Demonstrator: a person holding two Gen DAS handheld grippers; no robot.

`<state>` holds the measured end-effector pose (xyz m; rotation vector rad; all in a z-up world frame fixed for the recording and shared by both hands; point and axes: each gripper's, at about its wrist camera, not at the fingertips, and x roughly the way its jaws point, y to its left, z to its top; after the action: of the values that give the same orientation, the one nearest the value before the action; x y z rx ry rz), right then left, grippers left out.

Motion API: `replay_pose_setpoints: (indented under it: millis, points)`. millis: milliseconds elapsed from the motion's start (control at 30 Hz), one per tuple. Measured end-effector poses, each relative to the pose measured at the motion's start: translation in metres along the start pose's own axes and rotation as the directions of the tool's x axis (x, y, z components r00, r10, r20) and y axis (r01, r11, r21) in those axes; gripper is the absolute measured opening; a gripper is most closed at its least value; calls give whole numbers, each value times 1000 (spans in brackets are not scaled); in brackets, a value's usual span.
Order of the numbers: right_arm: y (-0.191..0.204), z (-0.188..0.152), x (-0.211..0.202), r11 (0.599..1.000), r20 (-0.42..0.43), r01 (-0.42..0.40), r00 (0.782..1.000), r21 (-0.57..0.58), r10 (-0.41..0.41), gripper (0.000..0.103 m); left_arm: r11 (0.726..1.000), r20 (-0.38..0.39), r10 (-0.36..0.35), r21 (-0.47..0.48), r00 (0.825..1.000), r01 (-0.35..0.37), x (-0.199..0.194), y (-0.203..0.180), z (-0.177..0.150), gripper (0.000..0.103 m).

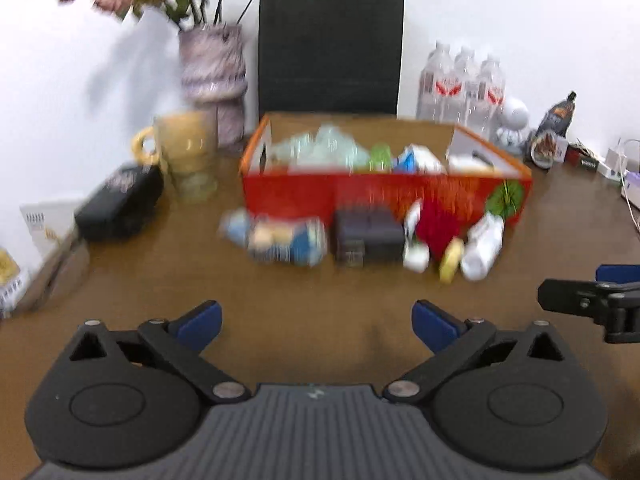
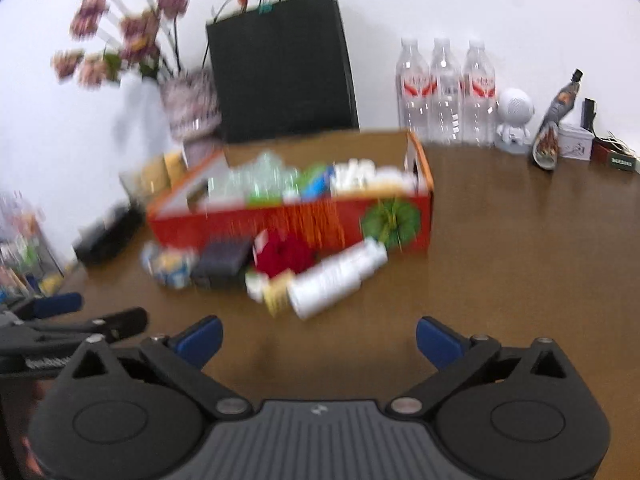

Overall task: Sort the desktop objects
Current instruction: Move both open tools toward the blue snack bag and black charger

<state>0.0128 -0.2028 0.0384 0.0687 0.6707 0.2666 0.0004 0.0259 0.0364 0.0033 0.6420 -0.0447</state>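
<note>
A red cardboard box with several items inside stands mid-table. In front of it lie a blue and yellow packet, a dark box, a red furry thing, a yellow tape roll and a white bottle. My left gripper is open over bare wood short of the row. My right gripper is open too, with nothing between its fingers. Both views are blurred.
At the back stand a black paper bag, a vase of flowers, a yellow mug and three water bottles. A black case lies at the left. A white figurine and small clutter sit at the right.
</note>
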Motion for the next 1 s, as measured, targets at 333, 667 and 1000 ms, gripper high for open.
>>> replay_pose_setpoints:
  millis: [333,667,1000]
  points:
    - [9,-33,-4,1000,99,13,995,11,-14,103,998,-16,11,-68,1000,-12,4,3,-24,103]
    - [13,-47,14,998,-10,63,998,3,-63,103,999,-43,15,-43,999,-17,10,-1,-32,103]
    - [24,-48,19,991,-37,115,992,-63,-117,103,999,-57,38,-13,998,-39,12,-6,-32,103]
